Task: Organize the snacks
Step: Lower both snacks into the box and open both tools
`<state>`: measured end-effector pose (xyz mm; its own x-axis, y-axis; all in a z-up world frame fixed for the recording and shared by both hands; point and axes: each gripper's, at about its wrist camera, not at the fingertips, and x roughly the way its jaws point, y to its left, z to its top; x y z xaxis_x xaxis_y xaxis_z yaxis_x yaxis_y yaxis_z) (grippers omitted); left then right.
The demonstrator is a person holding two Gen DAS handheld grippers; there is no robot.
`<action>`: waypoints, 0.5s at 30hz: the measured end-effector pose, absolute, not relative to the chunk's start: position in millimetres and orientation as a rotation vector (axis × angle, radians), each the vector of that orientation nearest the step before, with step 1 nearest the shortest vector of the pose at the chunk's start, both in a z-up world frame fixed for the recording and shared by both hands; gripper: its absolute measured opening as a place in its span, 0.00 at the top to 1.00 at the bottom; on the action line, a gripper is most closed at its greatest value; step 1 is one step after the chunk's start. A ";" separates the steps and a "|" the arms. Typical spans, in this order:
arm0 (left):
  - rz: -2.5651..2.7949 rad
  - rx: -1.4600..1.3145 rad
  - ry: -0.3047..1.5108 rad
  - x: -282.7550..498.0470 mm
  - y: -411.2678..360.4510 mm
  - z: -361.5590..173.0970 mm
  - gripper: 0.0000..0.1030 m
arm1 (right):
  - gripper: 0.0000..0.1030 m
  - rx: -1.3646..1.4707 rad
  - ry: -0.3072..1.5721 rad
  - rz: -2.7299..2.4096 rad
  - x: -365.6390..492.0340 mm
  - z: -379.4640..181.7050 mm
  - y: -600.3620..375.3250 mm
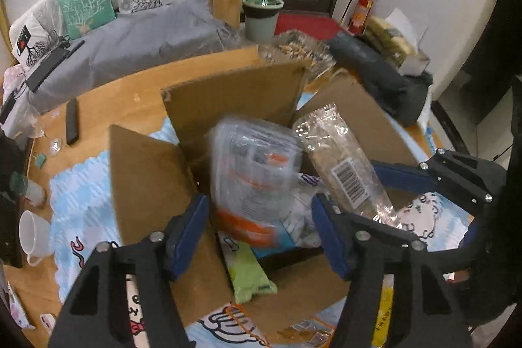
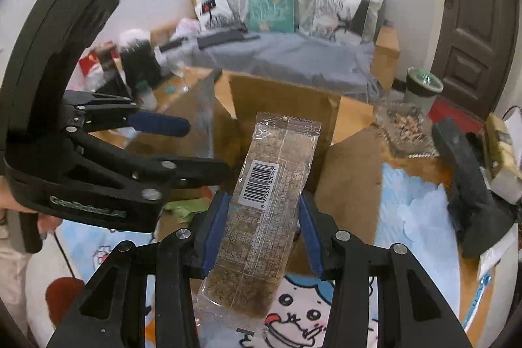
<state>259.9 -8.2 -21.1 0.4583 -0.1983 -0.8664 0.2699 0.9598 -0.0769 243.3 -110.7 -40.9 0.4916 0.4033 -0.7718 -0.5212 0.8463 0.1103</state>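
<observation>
Between the right tool's (image 2: 261,227) pads sits the snack bar (image 2: 261,211).

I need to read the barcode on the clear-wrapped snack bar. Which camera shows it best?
The right wrist view: the snack bar faces the camera between the right gripper fingers, with its barcode sharp and the digits legible. The left wrist view shows the bar at an angle over the cardboard box, its barcode smaller and skewed.

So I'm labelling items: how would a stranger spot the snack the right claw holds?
Find the open cardboard box on the table. Just before it, the right claw grips a long clear packet of brown crumbly bar. Only it shows a white barcode sticker.
</observation>
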 end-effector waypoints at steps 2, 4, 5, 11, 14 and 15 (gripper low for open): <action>-0.272 0.085 1.069 265.0 -8.4 -25.2 0.40 | 0.62 -0.152 0.906 0.546 250.0 -46.3 -109.2; -0.267 0.081 1.071 266.6 -6.2 -27.3 0.40 | 0.62 -0.145 0.920 0.545 255.6 -50.4 -111.2; -0.264 0.075 1.071 266.5 -4.8 -27.5 0.39 | 0.59 -0.144 0.926 0.542 256.9 -51.6 -111.6; -0.259 0.054 1.036 256.5 6.6 -18.5 0.39 | 0.58 -0.127 0.907 0.536 260.9 -48.2 -119.3; -0.267 0.032 1.006 244.7 13.9 -8.4 0.37 | 0.58 -0.115 0.888 0.551 252.0 -40.2 -123.6; -0.271 0.032 0.990 238.9 15.4 -4.2 0.34 | 0.58 -0.116 0.881 0.557 247.7 -37.8 -124.2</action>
<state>238.9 15.4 -4.2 0.5183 -0.2114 -0.8286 0.2403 0.9659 -0.0961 247.7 -124.2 -37.8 0.5045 0.4139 -0.7578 -0.5068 0.8525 0.1283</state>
